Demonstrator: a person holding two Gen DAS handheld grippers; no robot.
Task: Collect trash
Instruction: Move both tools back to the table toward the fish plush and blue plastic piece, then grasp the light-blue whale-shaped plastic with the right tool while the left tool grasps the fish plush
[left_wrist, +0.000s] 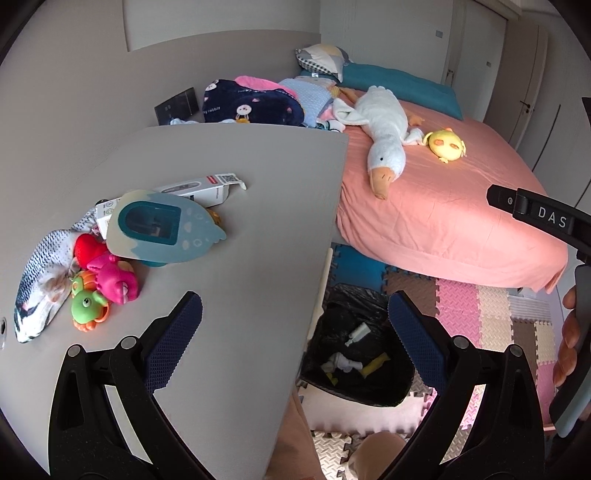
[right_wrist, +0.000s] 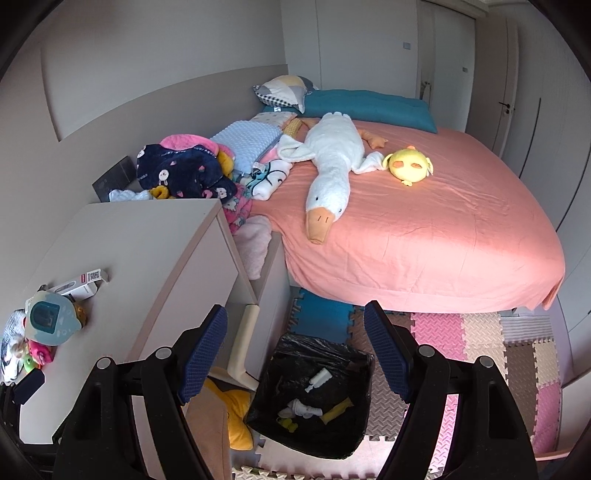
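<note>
A bin lined with a black bag (right_wrist: 314, 398) stands on the floor mats beside the grey table (left_wrist: 240, 221); it also shows in the left wrist view (left_wrist: 354, 354). Inside lie a small white bottle (right_wrist: 319, 378), crumpled white scraps (right_wrist: 301, 408) and a yellow wrapper (right_wrist: 334, 410). My left gripper (left_wrist: 295, 325) is open and empty above the table's right edge. My right gripper (right_wrist: 295, 343) is open and empty above the bin. An open white carton (left_wrist: 203, 190) lies on the table.
On the table sit a blue owl-shaped device (left_wrist: 162, 229), a fish plush (left_wrist: 44, 280) and small pink and green toys (left_wrist: 107, 288). A pink bed (right_wrist: 424, 229) holds a goose plush (right_wrist: 332, 162), a yellow chick (right_wrist: 408, 164) and piled blankets (right_wrist: 184, 170). Foam mats (right_wrist: 480, 350) cover the floor.
</note>
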